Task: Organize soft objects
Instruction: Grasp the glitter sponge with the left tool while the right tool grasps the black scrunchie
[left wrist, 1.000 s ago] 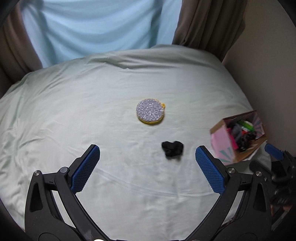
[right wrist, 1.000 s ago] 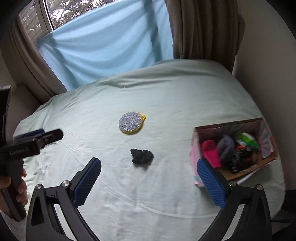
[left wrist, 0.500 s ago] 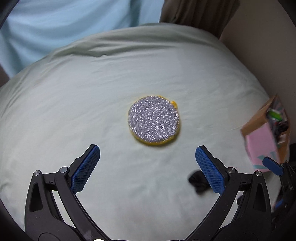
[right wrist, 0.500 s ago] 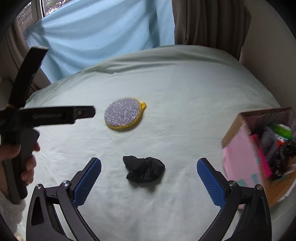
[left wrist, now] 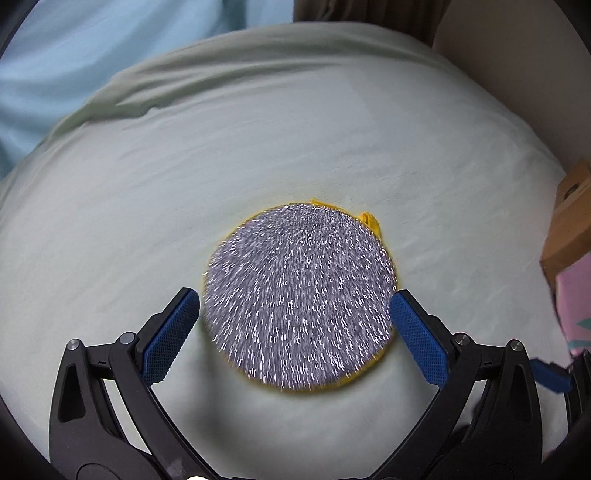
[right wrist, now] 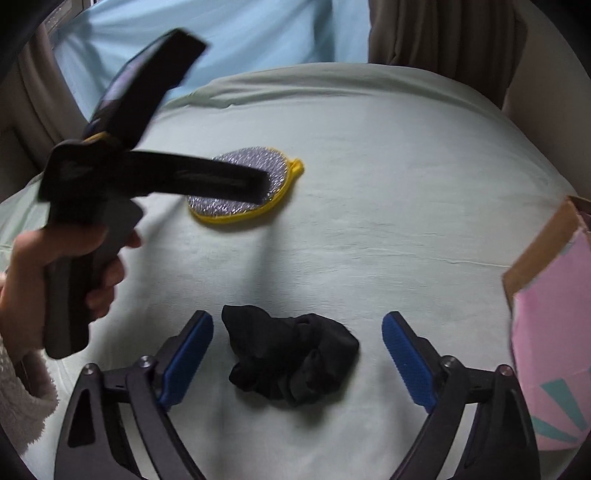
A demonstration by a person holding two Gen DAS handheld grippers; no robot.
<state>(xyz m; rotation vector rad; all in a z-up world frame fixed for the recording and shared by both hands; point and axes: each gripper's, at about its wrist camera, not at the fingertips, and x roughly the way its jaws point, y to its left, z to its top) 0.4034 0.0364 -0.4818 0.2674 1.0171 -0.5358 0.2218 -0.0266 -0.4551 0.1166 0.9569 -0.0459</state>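
Note:
A round silver scrubbing pad [left wrist: 299,295] with a yellow rim lies flat on the pale green bed sheet [left wrist: 258,147]. My left gripper [left wrist: 294,295] is low over it and open, with one blue pad at each side of the disc. A crumpled black cloth [right wrist: 291,362] lies nearer on the sheet. My right gripper [right wrist: 298,319] straddles it and its jaws are closing. The blue pads [right wrist: 188,354] stand clear of the cloth on both sides. In the right wrist view a hand [right wrist: 55,266] holds the left gripper [right wrist: 258,186] above the scrubbing pad [right wrist: 240,184].
A cardboard box [right wrist: 550,325] with a pink side stands at the right edge of the bed, its corner [left wrist: 569,229] also in the left wrist view. A light blue sheet [right wrist: 240,33] and brown curtains [right wrist: 443,40] hang behind. A wall runs along the right.
Both grippers have come down toward the bed. The scrubbing pad now sits between the left jaws and the black cloth between the right jaws. The right jaws have narrowed.

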